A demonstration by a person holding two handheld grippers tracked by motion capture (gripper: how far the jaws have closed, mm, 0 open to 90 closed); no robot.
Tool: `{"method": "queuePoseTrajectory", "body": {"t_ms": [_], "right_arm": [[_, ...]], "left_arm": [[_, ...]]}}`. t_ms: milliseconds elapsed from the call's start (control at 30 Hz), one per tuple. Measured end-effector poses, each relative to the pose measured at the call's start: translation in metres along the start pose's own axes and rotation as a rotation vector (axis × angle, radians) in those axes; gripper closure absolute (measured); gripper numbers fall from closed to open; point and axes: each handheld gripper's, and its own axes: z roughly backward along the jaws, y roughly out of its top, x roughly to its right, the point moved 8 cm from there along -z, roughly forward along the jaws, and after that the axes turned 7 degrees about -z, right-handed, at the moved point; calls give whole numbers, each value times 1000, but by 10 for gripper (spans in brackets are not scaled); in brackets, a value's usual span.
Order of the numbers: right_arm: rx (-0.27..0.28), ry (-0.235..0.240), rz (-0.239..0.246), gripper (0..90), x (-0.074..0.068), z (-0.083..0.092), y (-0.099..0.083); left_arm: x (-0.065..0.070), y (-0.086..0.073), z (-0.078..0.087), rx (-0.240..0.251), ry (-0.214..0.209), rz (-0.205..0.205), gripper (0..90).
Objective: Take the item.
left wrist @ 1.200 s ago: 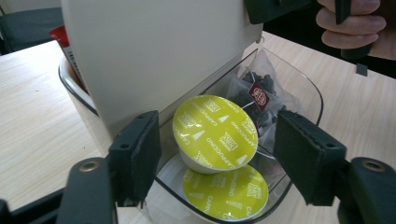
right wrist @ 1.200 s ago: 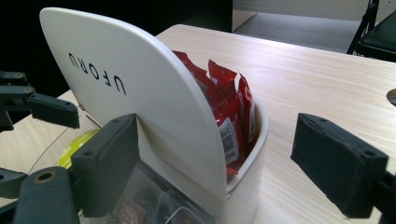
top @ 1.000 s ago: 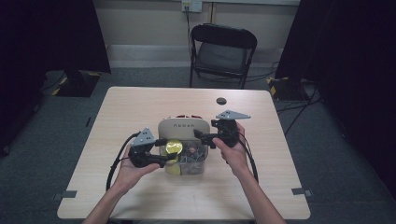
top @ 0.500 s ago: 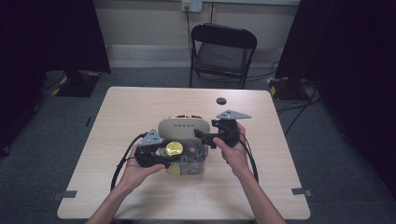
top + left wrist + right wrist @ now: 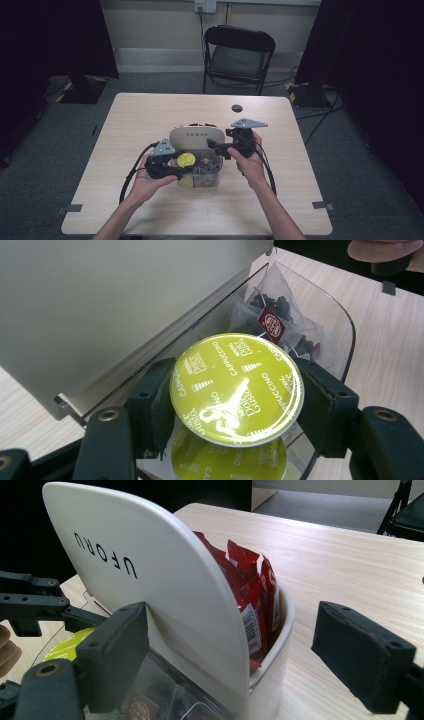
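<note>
Pale wood grain runs across the desk (image 5: 150, 120), and from the high view both of the person's hands work at a clear plastic organiser box (image 5: 202, 176) with a cream hinged lid (image 5: 195, 137) standing open. The left claw (image 5: 176, 167) sits at the box's near-left edge with a round yellow-green coffee capsule (image 5: 186, 160) between its jaws; the right claw (image 5: 214, 145) reaches in from the other side at the lid's edge. A small black disc (image 5: 236, 107) lies well beyond both claws, and a black folding chair (image 5: 237, 55) stands past the desk.

In the left gripper view, the left claw (image 5: 235, 400) is clamped on the capsule (image 5: 236, 389), foil face up, held just over the open clear compartment. Directly beneath it lies a second yellow-green capsule (image 5: 227, 460). Beyond the claw, in the same box, lie clear pyramid tea bags with a red tag (image 5: 272, 322). The cream lid (image 5: 110, 305) rises to the claw's left.

In the right gripper view, the right claw (image 5: 235, 650) stands with jaws apart; the left jaw rests against the lid's (image 5: 150, 580) lettered face, the right jaw is off to the side. Behind the lid, red sachets (image 5: 250, 590) stand upright in a cream compartment.

I'd judge the job nearly through for this capsule: lid propped, capsule over its slot. Lowering, releasing and closing the lid remain.
</note>
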Motion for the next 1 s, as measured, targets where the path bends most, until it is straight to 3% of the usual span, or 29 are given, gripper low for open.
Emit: {"method": "queuePoseTrajectory", "body": {"t_ms": [667, 1000], "right_arm": [[-2, 1, -4, 144, 1, 1, 0], [-6, 1, -3, 144, 1, 0, -1]], "left_arm": [[0, 6, 13, 53, -16, 32, 378], [0, 8, 31, 63, -13, 39, 378]]}}
